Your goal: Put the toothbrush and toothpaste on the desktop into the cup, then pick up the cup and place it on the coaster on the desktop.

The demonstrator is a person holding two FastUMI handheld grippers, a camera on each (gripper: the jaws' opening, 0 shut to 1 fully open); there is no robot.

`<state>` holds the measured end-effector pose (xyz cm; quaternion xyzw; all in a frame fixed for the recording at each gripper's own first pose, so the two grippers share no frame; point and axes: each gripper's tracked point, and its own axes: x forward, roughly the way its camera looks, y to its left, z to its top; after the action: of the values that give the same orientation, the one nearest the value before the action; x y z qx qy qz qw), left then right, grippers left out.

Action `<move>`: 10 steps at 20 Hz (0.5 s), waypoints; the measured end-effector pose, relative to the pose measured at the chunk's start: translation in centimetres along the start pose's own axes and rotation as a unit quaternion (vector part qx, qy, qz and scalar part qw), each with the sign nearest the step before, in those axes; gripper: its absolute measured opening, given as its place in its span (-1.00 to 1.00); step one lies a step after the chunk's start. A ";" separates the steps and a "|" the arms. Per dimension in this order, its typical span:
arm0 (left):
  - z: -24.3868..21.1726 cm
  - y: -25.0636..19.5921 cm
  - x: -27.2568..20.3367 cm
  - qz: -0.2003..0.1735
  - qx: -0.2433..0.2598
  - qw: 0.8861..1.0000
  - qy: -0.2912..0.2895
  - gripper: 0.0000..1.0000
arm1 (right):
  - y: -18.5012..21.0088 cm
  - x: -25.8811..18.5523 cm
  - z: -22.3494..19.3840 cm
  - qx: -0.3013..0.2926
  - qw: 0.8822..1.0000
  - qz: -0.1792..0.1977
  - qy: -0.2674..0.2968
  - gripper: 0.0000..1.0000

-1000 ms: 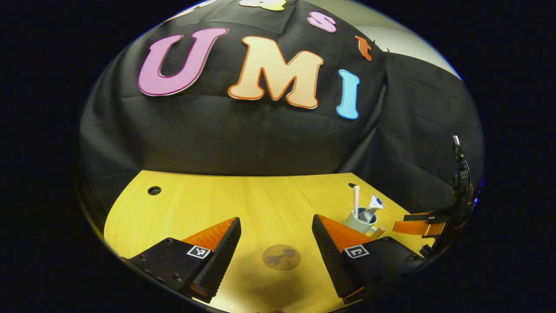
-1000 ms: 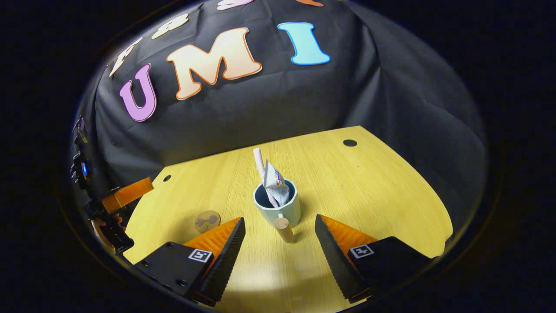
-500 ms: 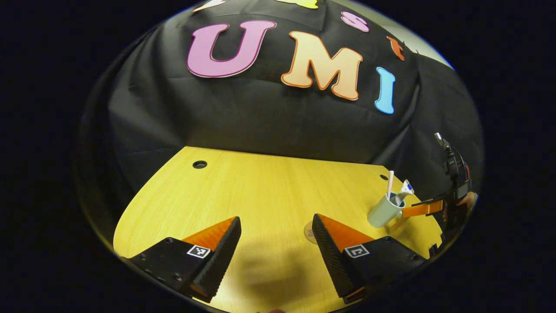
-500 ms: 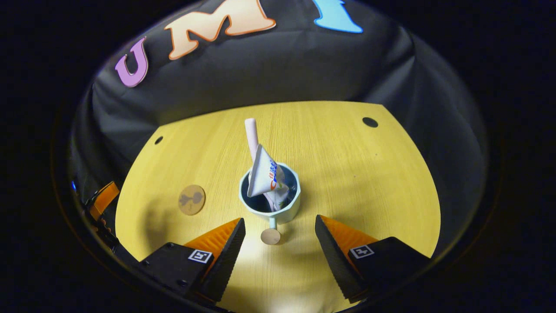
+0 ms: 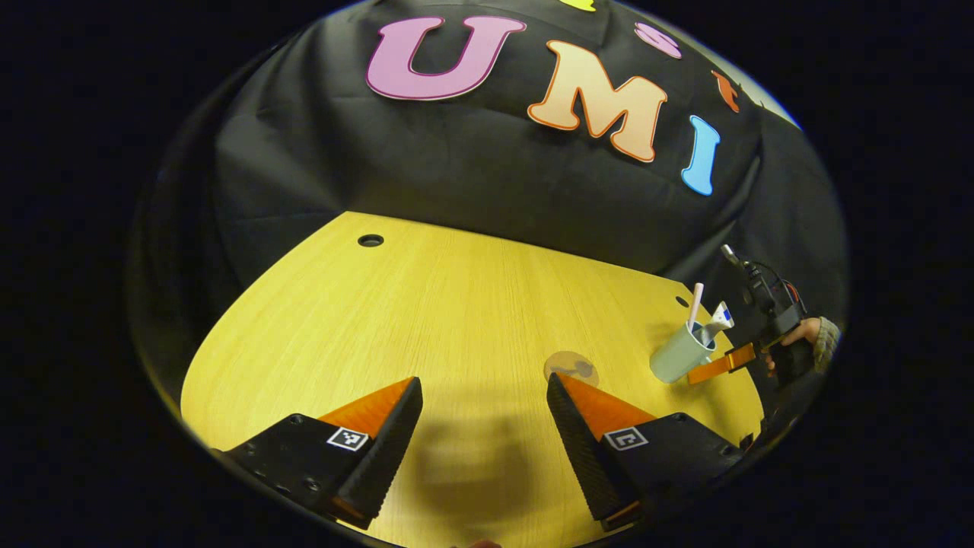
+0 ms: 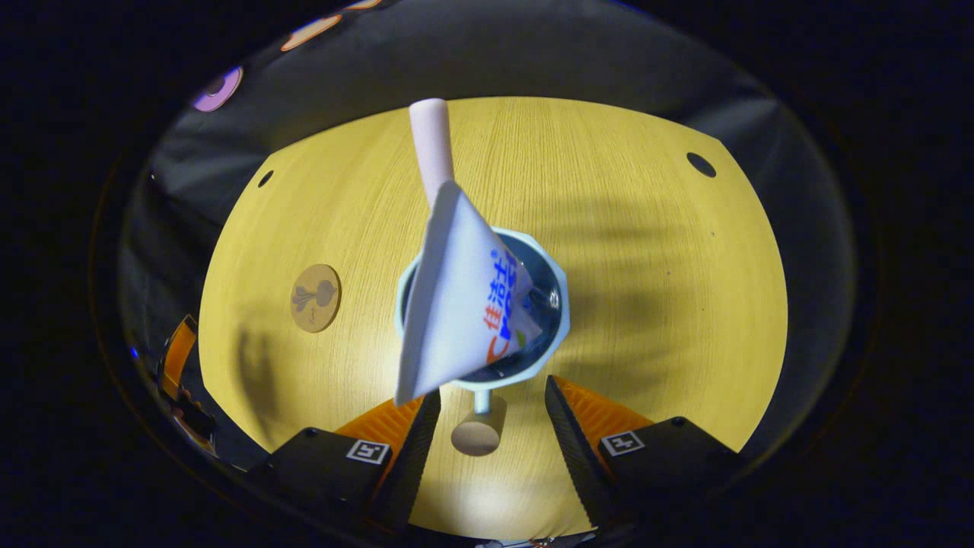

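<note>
In the right gripper view a pale cup stands on the yellow desktop, close below the camera. It holds a pink toothbrush and a white toothpaste tube. The cup's round wooden handle lies between the fingers of my right gripper, which is open, a gap on each side. The brown coaster lies left of the cup. In the left gripper view my left gripper hovers open over bare desk, the coaster just beyond its right finger. The cup stands far right with the right gripper at it.
Cable holes sit in the desktop's back corners. Black cloth walls close the back and sides. A hand holds the right gripper at the desk's right edge. The left gripper's finger shows at the far left.
My right gripper moved forward and down over the cup, so the handle now sits between its fingers. My left gripper drew away to the left; the coaster shifted from between its fingers to its right fingertip.
</note>
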<state>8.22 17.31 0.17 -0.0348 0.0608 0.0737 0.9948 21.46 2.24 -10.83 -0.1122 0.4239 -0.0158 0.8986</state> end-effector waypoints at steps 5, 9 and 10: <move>-0.1 0.2 0.2 -0.009 0.015 1.000 0.004 0.92 | -0.1 0.6 0.4 0.016 1.000 -0.005 0.024 0.08; 0.2 0.2 0.4 -0.017 0.025 1.000 0.002 0.92 | -0.2 0.8 0.1 0.030 0.999 -0.008 0.034 -0.30; 0.1 0.1 0.5 -0.021 0.025 0.999 0.002 0.91 | -0.3 0.8 0.3 0.029 0.999 -0.013 0.031 -0.36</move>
<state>8.73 17.48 0.19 -0.0116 0.0641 0.0509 0.9966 22.19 1.95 -11.19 -0.0913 0.4493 -0.0426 0.8877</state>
